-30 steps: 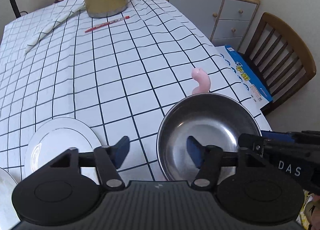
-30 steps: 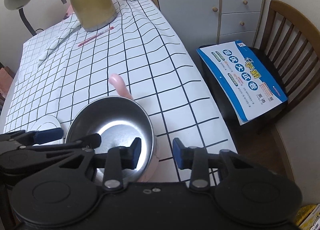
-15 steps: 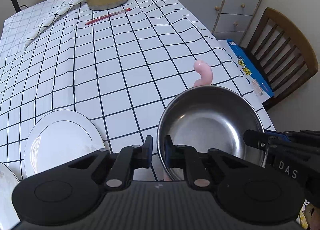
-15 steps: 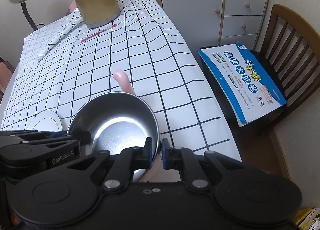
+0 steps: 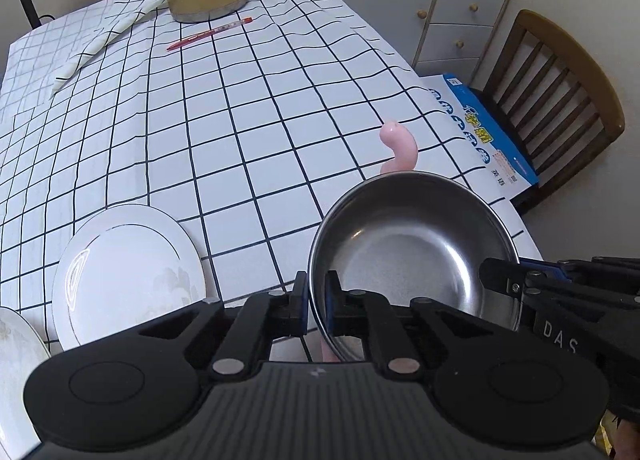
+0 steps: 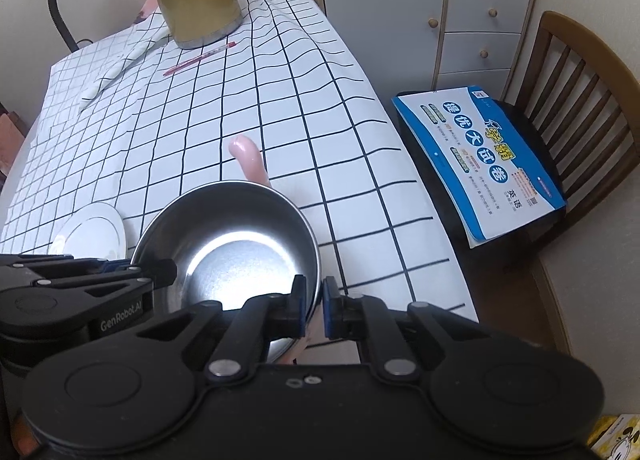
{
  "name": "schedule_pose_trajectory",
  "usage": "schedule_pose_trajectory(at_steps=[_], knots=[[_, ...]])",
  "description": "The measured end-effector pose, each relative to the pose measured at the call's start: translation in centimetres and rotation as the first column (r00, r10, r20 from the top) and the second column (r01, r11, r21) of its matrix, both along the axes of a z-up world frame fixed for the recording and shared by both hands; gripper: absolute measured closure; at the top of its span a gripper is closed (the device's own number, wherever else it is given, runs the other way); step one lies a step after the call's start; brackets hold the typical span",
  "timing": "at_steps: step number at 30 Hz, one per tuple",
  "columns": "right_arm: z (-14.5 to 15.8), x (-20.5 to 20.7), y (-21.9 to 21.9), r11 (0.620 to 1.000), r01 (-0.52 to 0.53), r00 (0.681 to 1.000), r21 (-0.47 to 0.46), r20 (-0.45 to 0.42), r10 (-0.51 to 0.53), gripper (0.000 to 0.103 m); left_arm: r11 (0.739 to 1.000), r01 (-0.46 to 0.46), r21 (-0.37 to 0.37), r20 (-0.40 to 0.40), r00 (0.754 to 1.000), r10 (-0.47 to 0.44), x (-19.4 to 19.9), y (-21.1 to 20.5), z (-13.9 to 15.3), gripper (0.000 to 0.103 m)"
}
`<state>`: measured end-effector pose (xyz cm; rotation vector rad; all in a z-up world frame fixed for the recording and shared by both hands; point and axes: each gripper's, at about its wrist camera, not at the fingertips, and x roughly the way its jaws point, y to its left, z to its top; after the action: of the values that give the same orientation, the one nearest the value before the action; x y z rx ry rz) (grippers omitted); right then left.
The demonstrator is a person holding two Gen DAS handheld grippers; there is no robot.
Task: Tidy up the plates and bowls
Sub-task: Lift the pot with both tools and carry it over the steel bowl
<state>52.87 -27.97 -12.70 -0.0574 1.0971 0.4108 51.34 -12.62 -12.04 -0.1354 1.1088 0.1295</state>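
Steel bowl (image 5: pixel 412 248) near the worktop's (image 5: pixel 240 131) right edge, both grippers' jaws pinching its rim: left gripper (image 5: pixel 316 302), right gripper (image 6: pixel 311 302). Readable: "GenRobot.AI" on the left gripper, "DAS" on the right. Only the left view shows a second white plate (image 5: pixel 16 344) beside the first white plate (image 5: pixel 128 276).

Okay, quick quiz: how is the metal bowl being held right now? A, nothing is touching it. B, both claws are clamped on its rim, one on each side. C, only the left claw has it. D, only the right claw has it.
B: the left claw is shut on the metal bowl's left rim, and the right claw is shut on its right rim.
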Motion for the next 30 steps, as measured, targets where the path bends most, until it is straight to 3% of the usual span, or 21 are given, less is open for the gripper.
schedule_pose_trajectory(at_steps=[14, 30], knots=[[4.1, -3.7, -2.2, 1.0, 0.016, 1.0, 0.0, 0.022, -0.016, 0.095, 0.999, 0.04, 0.008, 0.027, 0.999, -0.041, -4.4, -2.4, 4.6, 0.096], [8.8, -12.4, -5.4, 0.997, 0.077, 0.995, -0.011, 0.065, -0.076, 0.095, 0.988, 0.154, -0.013, 0.051, 0.987, -0.153, -12.5, -5.5, 8.6, 0.096]])
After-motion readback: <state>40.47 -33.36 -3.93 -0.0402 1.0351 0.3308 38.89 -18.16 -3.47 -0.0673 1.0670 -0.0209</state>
